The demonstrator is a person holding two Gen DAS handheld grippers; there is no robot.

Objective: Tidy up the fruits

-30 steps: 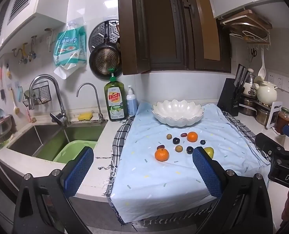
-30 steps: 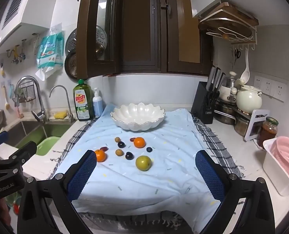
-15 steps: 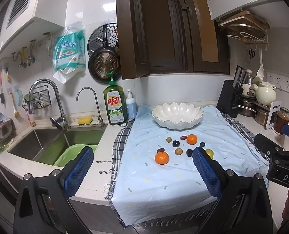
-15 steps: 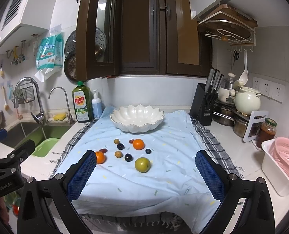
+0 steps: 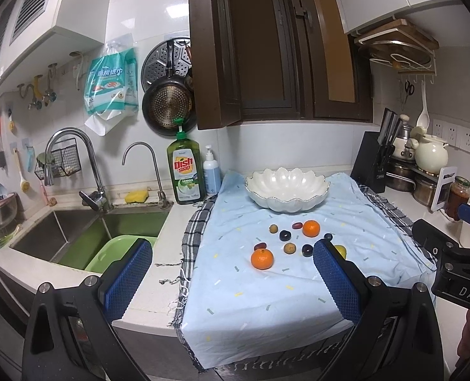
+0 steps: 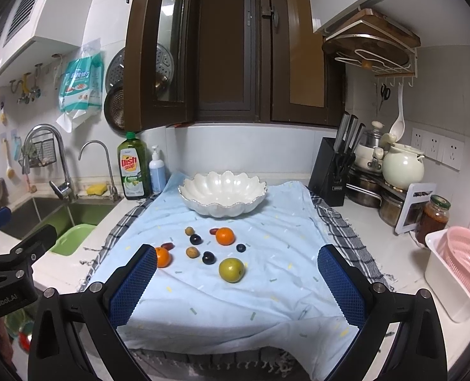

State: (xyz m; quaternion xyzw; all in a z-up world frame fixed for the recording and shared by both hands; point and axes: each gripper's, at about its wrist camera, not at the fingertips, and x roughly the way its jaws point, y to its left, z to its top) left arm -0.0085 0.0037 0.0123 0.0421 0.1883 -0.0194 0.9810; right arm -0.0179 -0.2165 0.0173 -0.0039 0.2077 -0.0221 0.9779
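**Both grippers open above the counter edge; fruit loose on the cloth**

The left gripper [image 5: 231, 274] is held over the near edge of the counter with its two blue textured pads spread wide and nothing between them. The right gripper [image 6: 236, 279] is in the same condition: pads far apart, empty. Each tool appears at the border of the other's view.

A pale blue cloth with small coloured flecks [image 6: 266, 289] covers the counter, laid over a black-and-white checked cloth [image 6: 339, 231] whose fringe shows along both sides.

A white scalloped ceramic bowl [image 6: 222, 195] stands at the far end of the blue cloth. Its visible interior holds no fruit.

All fruit lies on the blue cloth, near side of the bowl, clear of both grippers:
- A round orange tangerine [image 6: 225, 236] sits nearest the bowl, with a small dark red oblong fruit [image 6: 214, 231] touching its left side.
- A second orange tangerine [image 5: 262, 258] lies at the left of the group; in the right wrist view the left pad partly covers it. Another dark red oblong fruit [image 5: 260, 246] lies just behind it.
- A yellow-green round fruit [image 6: 231, 270] is the nearest piece in the right wrist view.
- Two small brownish-olive round fruits [image 6: 189, 230] and three small dark purple round fruits [image 6: 195, 239] lie scattered between the tangerines.

A green dish soap bottle [image 5: 184, 173] stands beside the steel sink [image 5: 60, 238], left of the cloths.
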